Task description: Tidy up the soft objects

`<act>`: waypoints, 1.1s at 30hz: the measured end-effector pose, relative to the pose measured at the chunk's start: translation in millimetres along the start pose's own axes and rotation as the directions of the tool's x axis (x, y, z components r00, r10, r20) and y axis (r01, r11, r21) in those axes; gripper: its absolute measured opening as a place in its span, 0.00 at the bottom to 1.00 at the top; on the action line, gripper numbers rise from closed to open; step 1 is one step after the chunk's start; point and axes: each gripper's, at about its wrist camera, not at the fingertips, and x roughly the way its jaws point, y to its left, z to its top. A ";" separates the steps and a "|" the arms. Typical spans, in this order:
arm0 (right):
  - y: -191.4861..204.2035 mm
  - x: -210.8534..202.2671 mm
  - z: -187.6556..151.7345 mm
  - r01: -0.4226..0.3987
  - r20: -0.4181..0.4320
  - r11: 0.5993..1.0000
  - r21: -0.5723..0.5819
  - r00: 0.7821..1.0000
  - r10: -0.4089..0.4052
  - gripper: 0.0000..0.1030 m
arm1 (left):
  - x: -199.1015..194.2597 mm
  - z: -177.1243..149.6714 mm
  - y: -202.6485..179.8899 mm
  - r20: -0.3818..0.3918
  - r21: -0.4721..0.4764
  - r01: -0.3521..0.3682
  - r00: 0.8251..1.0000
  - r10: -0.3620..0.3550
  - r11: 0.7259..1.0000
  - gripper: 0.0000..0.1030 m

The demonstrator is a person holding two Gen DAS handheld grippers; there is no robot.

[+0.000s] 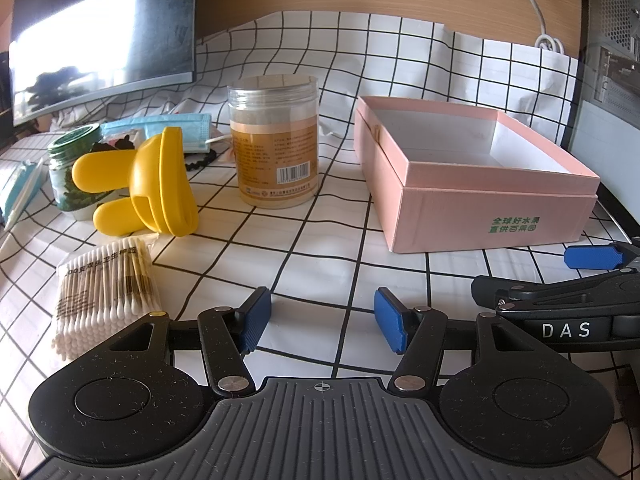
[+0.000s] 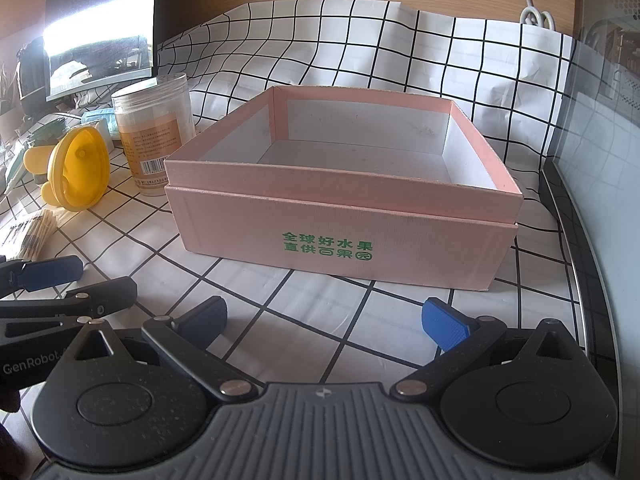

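Observation:
An empty pink box (image 1: 480, 216) (image 2: 344, 240) with green print stands open on the checked cloth. Left of it are a pack of cotton swabs (image 1: 106, 296) (image 2: 30, 236), a yellow rubber piece (image 1: 156, 184) (image 2: 76, 168), a blue face mask (image 1: 176, 128) and a black hair tie (image 1: 202, 160). My left gripper (image 1: 322, 320) hovers open over bare cloth, nothing between its blue pads. My right gripper (image 2: 324, 320) is open in front of the box, also holding nothing. Each gripper shows at the edge of the other's view.
A clear plastic jar (image 1: 276, 140) (image 2: 154, 136) of beige powder stands between the soft things and the box. A green-lidded jar (image 1: 74, 168) sits behind the yellow piece. A monitor (image 1: 100, 40) and wooden wall close the back; a white cable (image 1: 548, 40) hangs at the right.

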 end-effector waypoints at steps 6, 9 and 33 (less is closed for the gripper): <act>-7.6 -1.8 6.8 -0.020 -0.068 1.000 -0.004 0.997 0.020 1.00 | -2.2 -1.4 2.4 0.002 -0.016 0.005 1.000 -0.005 1.000 0.60; -4.3 5.6 18.8 -0.006 -0.169 1.000 0.003 0.986 0.007 1.00 | -6.8 -1.8 9.4 0.006 -0.050 0.050 0.999 -0.050 0.998 0.59; 275.8 -24.3 216.5 -0.171 -0.001 0.919 -0.355 0.983 0.182 0.95 | -44.0 83.9 469.7 0.016 -0.390 -0.003 1.000 0.010 0.921 0.58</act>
